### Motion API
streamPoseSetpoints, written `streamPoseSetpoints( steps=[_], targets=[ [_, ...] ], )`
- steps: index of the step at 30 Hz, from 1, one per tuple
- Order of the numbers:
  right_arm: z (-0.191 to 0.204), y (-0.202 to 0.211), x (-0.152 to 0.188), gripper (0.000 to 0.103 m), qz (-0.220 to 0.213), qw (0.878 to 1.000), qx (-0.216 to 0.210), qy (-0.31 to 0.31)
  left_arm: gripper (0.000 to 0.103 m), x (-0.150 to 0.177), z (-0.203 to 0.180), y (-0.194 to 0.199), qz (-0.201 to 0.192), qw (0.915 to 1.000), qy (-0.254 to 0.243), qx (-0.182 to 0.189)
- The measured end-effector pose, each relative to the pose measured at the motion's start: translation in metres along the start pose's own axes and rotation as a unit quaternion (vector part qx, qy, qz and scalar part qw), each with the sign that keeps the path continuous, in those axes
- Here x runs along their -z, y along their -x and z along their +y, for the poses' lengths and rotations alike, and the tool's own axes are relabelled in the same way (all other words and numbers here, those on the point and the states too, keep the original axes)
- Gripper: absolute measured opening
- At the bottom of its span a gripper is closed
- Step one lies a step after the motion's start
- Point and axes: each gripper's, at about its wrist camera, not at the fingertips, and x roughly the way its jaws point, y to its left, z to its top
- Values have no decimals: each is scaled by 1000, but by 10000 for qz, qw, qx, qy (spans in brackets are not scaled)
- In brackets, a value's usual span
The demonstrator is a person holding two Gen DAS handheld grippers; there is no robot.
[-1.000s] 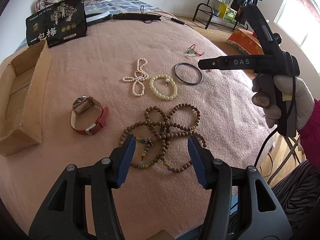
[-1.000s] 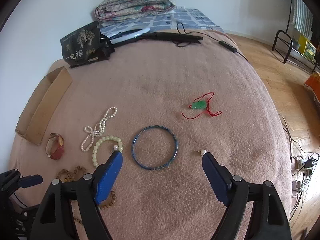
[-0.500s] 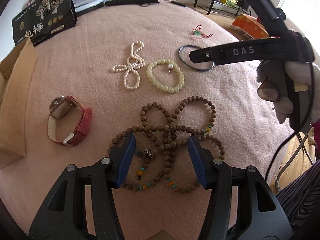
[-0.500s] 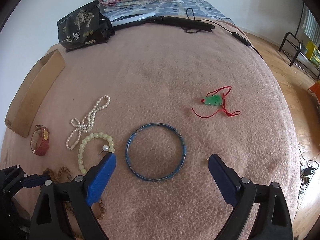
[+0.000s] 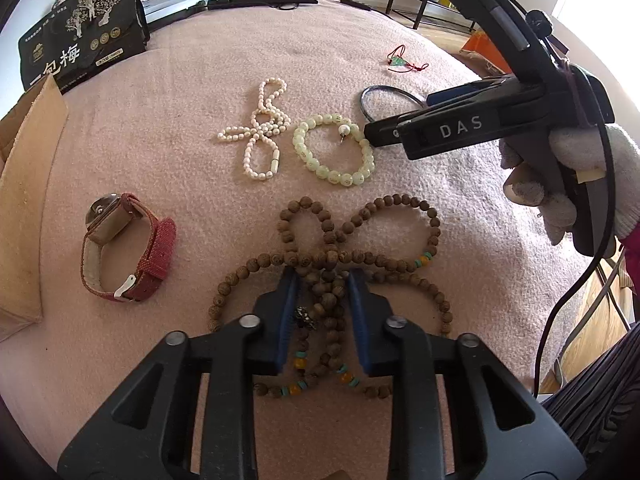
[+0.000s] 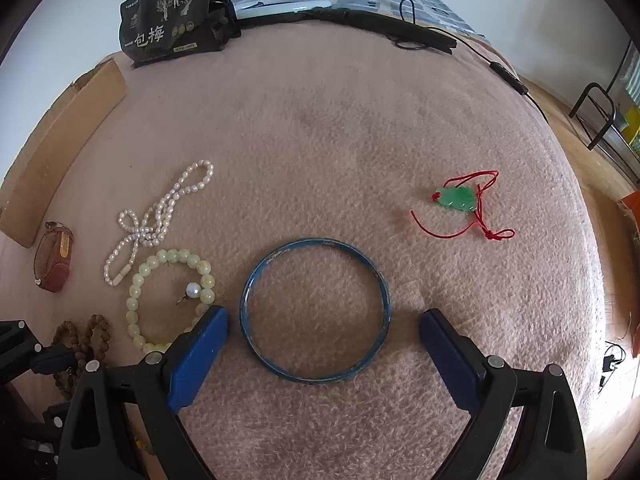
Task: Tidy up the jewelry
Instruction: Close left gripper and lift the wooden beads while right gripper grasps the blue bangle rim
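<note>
- The left gripper (image 5: 322, 312) points down at the pink blanket (image 5: 192, 128), its jaws just drawn in around the crossing middle strands of the wooden bead necklace (image 5: 400, 204); the blue pads (image 5: 286, 312) sit against the bunched beads, clenched on them.
- The necklace lies looped on the blanket in a flower shape, with a few coloured beads near the gripper.
- The right gripper (image 6: 324, 340) is released, its jaws just spread wide, one on each side of the blue bangle (image 6: 314, 312), which lies flat on the blanket; neither pad touches it.
- A gloved hand (image 5: 560, 184) holds the right gripper.
- Just left of the bangle lies a pale green bead bracelet (image 6: 168, 300) with a pearl stud (image 6: 193, 291) inside its ring; beyond it, a pearl strand (image 6: 160, 220).
- A red-strapped watch (image 5: 128, 252) lies near the cardboard box (image 5: 28, 184) at the left.
- A green pendant on a red cord (image 6: 460, 200) lies apart, to the right.
- A black printed bag (image 6: 168, 24) stands at the far edge.
</note>
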Motion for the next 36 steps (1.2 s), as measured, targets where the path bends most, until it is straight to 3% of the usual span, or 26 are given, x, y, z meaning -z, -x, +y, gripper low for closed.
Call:
streamPoseSetpoints(
  steps=[6,15,36],
  targets=[
    [1,5,-1,74,-29,10000,26,47,17,5,-3,3,-32,9999,112,93],
    [-3,17,0,74,-91,9999,-115,-67,10,3,2,17,-143,9988,329,320],
    [0,99,9,74,-840,9960,-159,-254,10,-13,15,111,-1241,9897,495,519]
  ],
)
